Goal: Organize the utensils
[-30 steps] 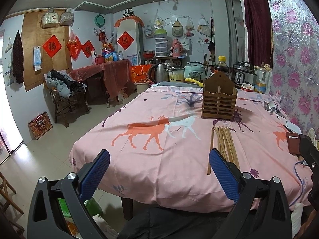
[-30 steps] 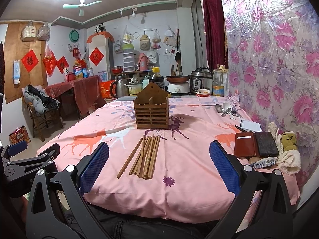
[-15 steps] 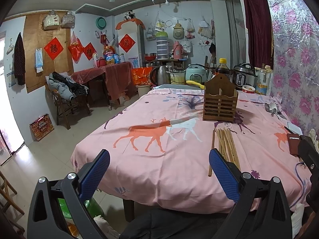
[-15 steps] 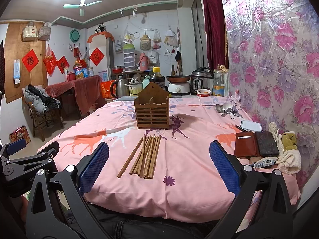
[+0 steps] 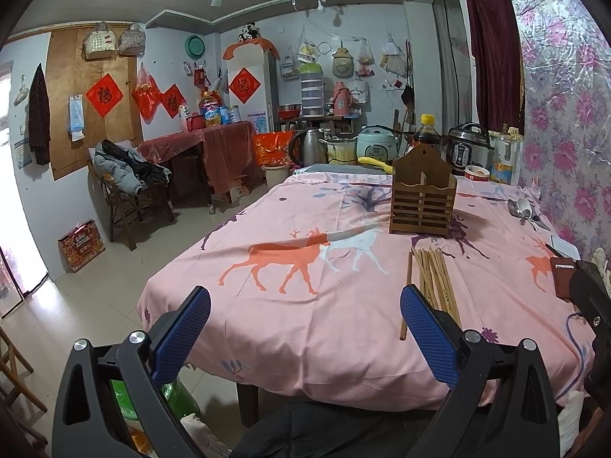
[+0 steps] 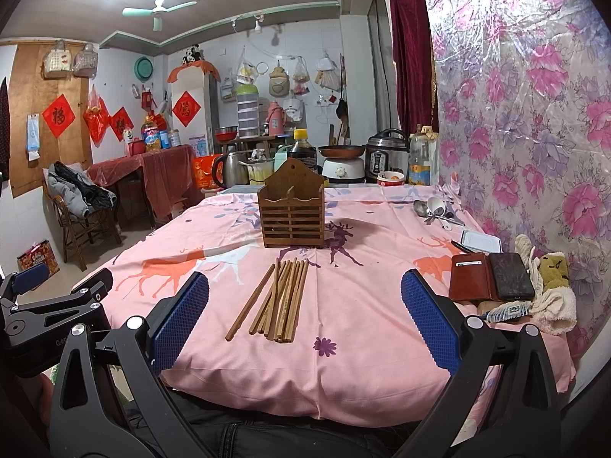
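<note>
— Several chopsticks (image 6: 277,299) lie loose on the pink counter (image 6: 355,347), just before the wooden holder (image 6: 292,215).
— Spoons (image 6: 433,210)?
— Far right, probably two.
— Grippers?
— Left gripper (image 5: 305,334) and right gripper (image 6: 305,322) both gape, empty.

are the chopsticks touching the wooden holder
Apart. The right wrist view shows bare pink cloth between the far tips of the chopsticks and the base of the wooden holder.
</note>
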